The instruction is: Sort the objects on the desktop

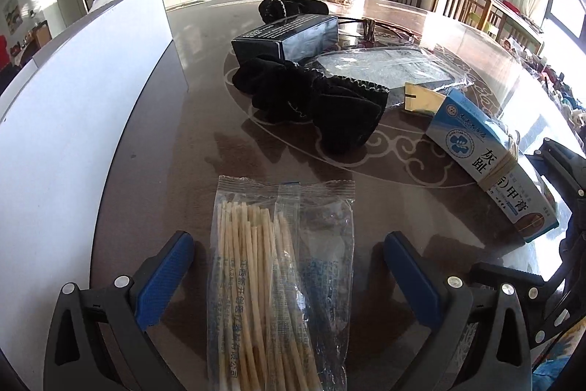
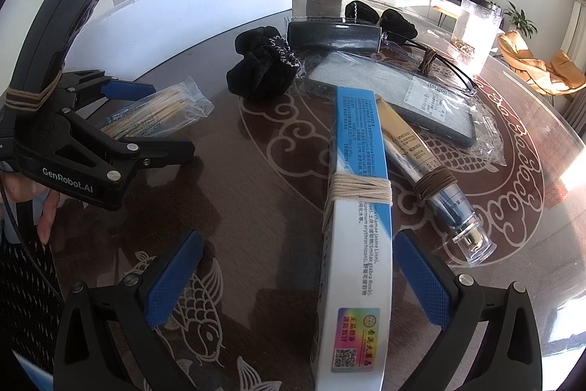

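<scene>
"GenRobot.AI" on left gripper point(image 2: 175, 120), "Smilax glabra Roxb" on box point(image 2: 357, 226)

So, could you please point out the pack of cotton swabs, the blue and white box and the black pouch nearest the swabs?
pack of cotton swabs point(image 1: 271, 284), left wrist view, on the bundled sticks.
blue and white box point(image 2: 360, 237), right wrist view, on its white side face.
black pouch point(image 1: 311, 101), left wrist view, on the gathered fabric.

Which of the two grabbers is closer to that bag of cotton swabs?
Left. The left gripper has its open jaws on either side of the bag of cotton swabs; the right gripper straddles the blue-and-white box, off to the side.
</scene>
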Available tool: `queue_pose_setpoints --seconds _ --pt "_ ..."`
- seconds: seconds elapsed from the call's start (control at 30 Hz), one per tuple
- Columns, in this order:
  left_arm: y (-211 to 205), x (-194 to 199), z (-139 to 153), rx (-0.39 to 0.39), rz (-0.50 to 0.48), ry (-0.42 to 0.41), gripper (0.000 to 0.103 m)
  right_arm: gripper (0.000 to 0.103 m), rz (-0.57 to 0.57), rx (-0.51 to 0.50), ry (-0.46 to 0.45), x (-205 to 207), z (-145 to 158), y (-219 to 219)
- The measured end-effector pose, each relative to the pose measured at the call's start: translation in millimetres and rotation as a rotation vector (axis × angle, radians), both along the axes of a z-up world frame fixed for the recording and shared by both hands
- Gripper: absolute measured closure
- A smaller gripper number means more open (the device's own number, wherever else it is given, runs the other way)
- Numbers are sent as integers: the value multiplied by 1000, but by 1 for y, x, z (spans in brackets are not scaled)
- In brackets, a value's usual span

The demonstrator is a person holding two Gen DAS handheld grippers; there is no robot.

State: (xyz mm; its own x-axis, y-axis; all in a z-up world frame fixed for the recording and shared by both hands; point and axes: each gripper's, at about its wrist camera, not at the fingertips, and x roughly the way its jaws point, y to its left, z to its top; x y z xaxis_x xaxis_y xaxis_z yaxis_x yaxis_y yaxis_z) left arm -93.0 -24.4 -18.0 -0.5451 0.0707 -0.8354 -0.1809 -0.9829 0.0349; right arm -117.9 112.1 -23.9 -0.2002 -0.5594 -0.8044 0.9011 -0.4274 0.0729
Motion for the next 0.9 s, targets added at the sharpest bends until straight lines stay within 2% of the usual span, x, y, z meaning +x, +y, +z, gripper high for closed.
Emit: queue_pose_setpoints --seconds 0.13,0.9 --pt "-3 -2 0 5 -78 5 0 0 0 0 0 0 0 0" --pt "-4 0 1 10 -119 10 0 0 5 2 0 0 0 0"
